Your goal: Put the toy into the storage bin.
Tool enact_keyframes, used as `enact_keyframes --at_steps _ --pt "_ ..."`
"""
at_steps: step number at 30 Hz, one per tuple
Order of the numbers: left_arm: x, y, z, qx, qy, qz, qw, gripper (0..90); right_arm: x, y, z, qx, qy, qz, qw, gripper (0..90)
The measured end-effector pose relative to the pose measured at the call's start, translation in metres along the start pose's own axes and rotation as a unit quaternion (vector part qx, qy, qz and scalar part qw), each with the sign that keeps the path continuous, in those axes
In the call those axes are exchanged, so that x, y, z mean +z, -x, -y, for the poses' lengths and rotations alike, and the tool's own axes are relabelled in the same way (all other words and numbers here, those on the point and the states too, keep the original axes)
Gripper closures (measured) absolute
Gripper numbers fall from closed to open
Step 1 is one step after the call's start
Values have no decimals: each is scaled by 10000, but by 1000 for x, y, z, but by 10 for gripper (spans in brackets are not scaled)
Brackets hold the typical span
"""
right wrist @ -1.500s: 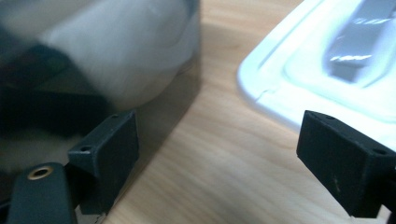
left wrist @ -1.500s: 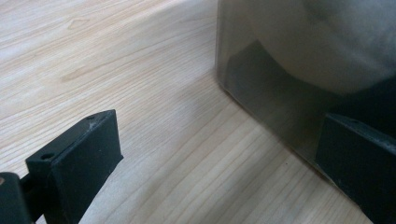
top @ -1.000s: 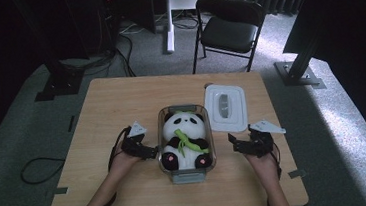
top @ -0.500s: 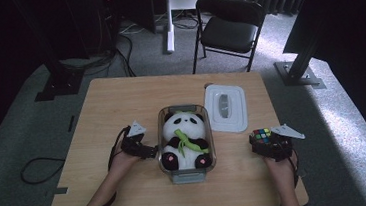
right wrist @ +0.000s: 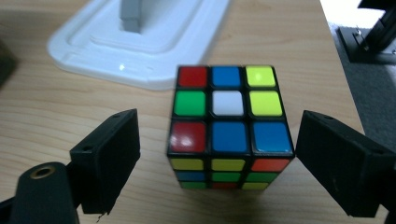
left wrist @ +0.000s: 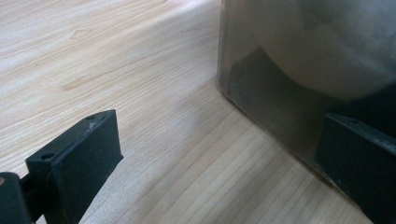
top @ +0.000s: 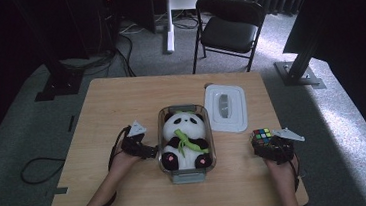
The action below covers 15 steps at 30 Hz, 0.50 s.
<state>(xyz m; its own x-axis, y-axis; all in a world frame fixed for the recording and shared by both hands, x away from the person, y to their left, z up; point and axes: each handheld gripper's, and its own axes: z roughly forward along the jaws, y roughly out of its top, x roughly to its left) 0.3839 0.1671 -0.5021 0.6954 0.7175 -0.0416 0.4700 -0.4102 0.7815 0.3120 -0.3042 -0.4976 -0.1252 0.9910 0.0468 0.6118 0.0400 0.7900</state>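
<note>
High view: on the pale wooden counter [top: 121,108], the clear plastic box [top: 187,174] holding a panda toy [top: 184,135] touches the spread left claw [top: 151,152]. The multicoloured puzzle cube [right wrist: 229,126] stands between the right claw's [right wrist: 219,161] spread jaws, untouched, near the white lid [right wrist: 140,42].

In the high view both forearms enter from 6 o'clock. The left hand-held gripper [top: 150,152] points toward 3 o'clock, jaws spread wide. The right hand-held gripper [top: 266,145] points toward 12 o'clock, jaws equally parted, gripping nothing.
</note>
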Motion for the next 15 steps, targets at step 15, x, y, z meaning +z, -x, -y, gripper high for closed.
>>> enact_keyframes --at_steps 15 --pt "2 -1 0 12 -51 -1 10000 14 13 7 4 90 -204 -214 9995 294"
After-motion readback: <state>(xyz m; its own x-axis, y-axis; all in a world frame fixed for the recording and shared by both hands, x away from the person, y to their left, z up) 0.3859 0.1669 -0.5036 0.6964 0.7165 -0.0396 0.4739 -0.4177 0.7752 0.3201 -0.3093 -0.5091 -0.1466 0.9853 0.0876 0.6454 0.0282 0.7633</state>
